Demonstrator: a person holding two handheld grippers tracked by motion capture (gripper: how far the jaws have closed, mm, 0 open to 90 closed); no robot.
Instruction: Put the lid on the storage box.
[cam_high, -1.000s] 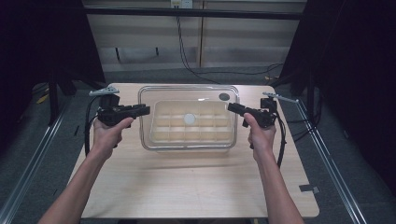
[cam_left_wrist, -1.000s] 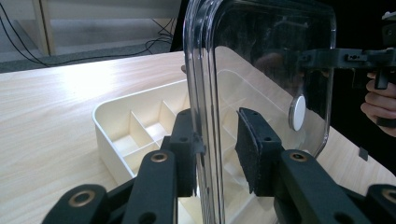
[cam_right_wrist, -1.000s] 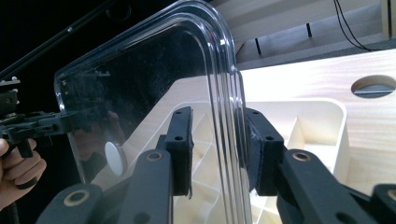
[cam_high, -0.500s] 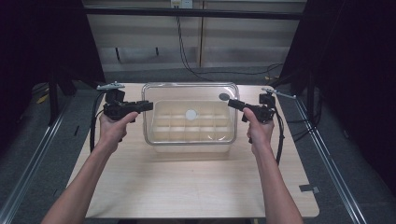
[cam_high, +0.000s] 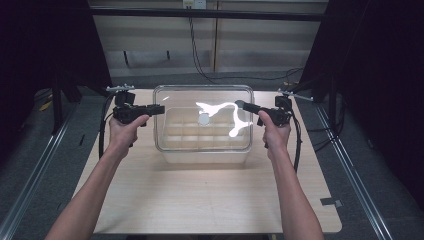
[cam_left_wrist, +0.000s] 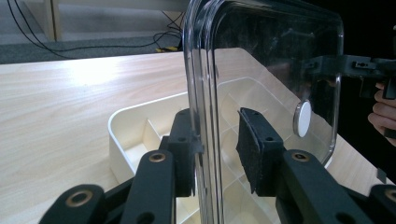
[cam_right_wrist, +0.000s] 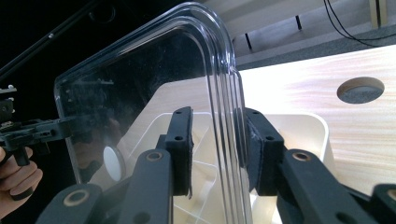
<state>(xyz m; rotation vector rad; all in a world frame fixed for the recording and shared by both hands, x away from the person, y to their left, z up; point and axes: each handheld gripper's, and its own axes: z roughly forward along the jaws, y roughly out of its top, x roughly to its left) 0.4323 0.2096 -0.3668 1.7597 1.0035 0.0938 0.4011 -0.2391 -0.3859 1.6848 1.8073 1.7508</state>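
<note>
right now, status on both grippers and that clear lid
Left gripper and right gripper grip opposite edges of the clear lid. Lid held above the cream divided tray, clear of it. Nothing in the way on the table.

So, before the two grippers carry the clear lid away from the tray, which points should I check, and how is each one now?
1. Left gripper straddles the clear lid's edge: ok.
2. Left jaws fully closed on it: cannot tell; a gap shows beside one pad.
3. Right gripper straddles the opposite edge: ok.
4. Lid lifted off the white tray: ok.
5. Lid held level: cannot tell.
6. Bare table in front of the tray for setting the lid down: ok.
</note>
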